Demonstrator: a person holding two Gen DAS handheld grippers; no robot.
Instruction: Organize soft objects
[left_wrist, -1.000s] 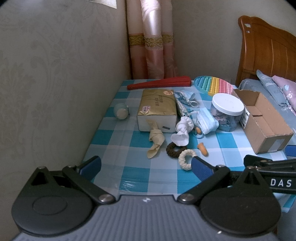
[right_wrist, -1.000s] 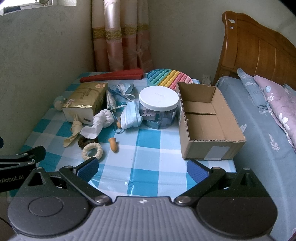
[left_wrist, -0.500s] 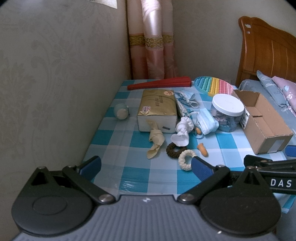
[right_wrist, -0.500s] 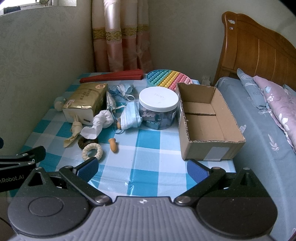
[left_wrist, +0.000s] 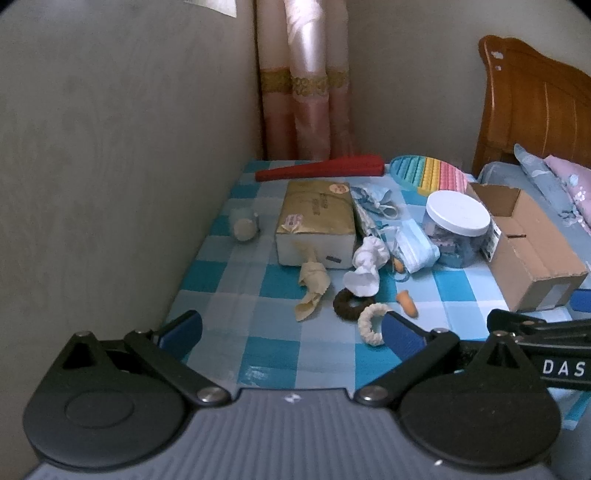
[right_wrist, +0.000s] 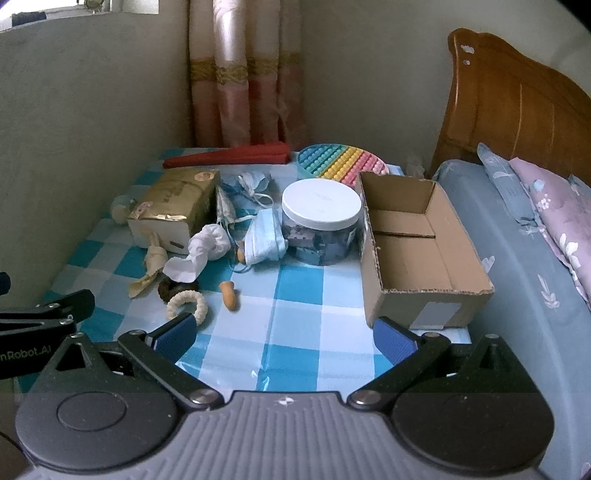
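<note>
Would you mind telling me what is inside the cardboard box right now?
The cardboard box looks empty: only its bare brown floor and folded flaps show. Its near wall hides the strip of floor just behind it.

A table covered with a blue-and-white checked cloth (right_wrist: 299, 325) carries the clutter, standing against the wall with a bed (right_wrist: 524, 280) along its right side. On it lie a gold tissue box (right_wrist: 173, 206), a lidded clear jar (right_wrist: 321, 221), an open cardboard box (right_wrist: 417, 251), a red folded fan (right_wrist: 229, 155) and a rainbow bubble mat (right_wrist: 340, 162). Nearer the front lie a blue face mask (right_wrist: 264, 240), a white sock (right_wrist: 203, 251), a beige cloth strip (right_wrist: 151, 266), a brown hair tie (left_wrist: 347, 302), a cream hair tie (right_wrist: 186, 302) and an orange earplug (right_wrist: 229, 295).
</note>
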